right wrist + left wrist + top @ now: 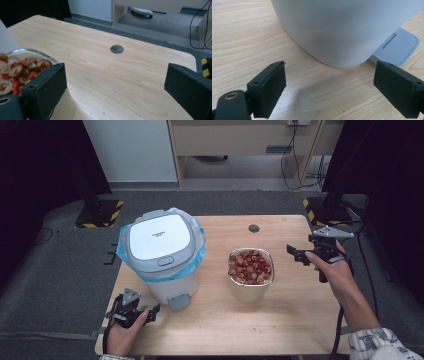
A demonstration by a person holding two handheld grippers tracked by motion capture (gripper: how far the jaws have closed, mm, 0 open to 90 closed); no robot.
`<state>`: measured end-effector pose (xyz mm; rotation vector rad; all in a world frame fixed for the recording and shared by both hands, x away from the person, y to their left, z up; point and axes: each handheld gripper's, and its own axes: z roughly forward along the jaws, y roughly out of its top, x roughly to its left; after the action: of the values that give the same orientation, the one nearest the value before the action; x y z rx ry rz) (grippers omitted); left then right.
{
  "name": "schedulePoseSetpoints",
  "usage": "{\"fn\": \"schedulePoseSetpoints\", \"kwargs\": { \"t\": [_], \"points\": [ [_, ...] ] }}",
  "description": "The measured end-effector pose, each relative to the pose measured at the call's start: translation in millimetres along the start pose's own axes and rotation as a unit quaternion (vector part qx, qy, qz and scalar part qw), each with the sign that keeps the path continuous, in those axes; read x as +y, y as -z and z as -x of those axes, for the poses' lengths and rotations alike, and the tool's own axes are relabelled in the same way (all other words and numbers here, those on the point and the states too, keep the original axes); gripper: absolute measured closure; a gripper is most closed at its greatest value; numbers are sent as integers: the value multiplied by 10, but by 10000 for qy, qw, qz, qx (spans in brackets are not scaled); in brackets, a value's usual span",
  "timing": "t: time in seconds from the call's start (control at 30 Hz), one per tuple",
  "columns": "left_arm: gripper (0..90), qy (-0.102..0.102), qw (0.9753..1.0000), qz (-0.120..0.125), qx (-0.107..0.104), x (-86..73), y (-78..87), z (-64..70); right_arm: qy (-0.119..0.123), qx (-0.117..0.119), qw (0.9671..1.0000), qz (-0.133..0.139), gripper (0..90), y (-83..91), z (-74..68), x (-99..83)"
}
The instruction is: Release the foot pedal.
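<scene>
Nothing is done yet — lidded bin point(162, 255) at nine o'clock, full bowl point(251, 274) untouched, left gripper point(150, 312) and right gripper point(296, 254) both gaping, empty.

Even soft light, dark surroundings, blurred foregrounds

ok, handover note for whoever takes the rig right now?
Left gripper: open, empty, low on the table, near the bin base and its pedal.
Right gripper: open, empty, right of the bowl, not touching it.
Bin: lid closed, blue liner showing at the rim.
Bowl: full of red and pale scraps, beside the bin.
Done: nothing visible.
Left, probably: press the pedal, tip the bowl into the bin.
</scene>
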<state>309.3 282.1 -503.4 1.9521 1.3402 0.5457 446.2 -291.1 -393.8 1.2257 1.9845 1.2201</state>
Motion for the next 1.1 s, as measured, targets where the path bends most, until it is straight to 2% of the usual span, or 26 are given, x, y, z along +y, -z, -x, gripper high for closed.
{"fn": "schedulePoseSetpoints", "kwargs": {
  "t": [0.43,0.77,1.1],
  "points": [
    [99,12,10000,-21,69,-7,-13,-41,-141,-83,9998,-115,51,21,35,-416],
    [99,33,9999,-38,109,-16,-31,-59,-249,-75,9995,-183,54,-14,-21,-657],
    [99,11,9998,-134,143,-23,-70,-80,-250,-17,9983,-534,56,-110,-103,-867]
  ]
}}
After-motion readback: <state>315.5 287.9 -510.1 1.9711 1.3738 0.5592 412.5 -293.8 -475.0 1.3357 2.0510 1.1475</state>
